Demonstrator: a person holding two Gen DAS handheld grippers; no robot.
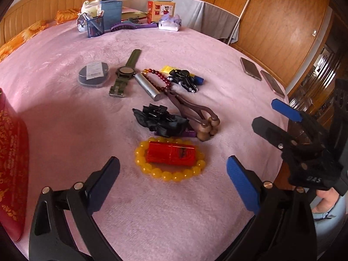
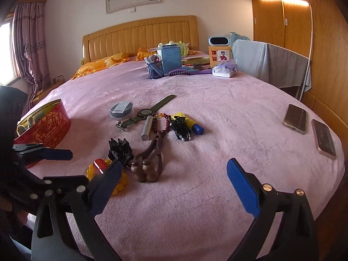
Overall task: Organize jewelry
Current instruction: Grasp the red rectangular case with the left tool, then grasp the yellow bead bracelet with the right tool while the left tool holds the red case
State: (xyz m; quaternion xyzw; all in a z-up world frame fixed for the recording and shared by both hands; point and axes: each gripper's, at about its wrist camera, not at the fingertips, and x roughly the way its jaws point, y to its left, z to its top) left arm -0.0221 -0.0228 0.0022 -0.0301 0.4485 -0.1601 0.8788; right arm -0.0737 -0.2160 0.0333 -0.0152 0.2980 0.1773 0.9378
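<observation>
A yellow bead bracelet (image 1: pixel 174 177) lies on the pink bedspread (image 1: pixel 174 217) with a red box (image 1: pixel 171 153) resting inside its ring. My left gripper (image 1: pixel 171 163) hovers open just in front of it, one finger at each side. Behind are a black fabric hair bow (image 1: pixel 161 118), a dark red bead bracelet (image 1: pixel 158 78), a green watch (image 1: pixel 125 74) and a black jewelled clip (image 1: pixel 184 80). My right gripper (image 2: pixel 174 165) is open and empty over bare bedspread to the right. Its left finger hides part of the yellow bracelet (image 2: pixel 121 180).
An open red tin (image 2: pixel 43 124) stands at the left. A wooden slingshot (image 1: pixel 195 115), a silver cylinder (image 1: pixel 148 86), a yellow tube (image 2: pixel 189 119) and a round clear case (image 1: pixel 93 74) lie among the jewelry. Two phones (image 2: pixel 295 118) (image 2: pixel 324 139) rest near the bed's right edge.
</observation>
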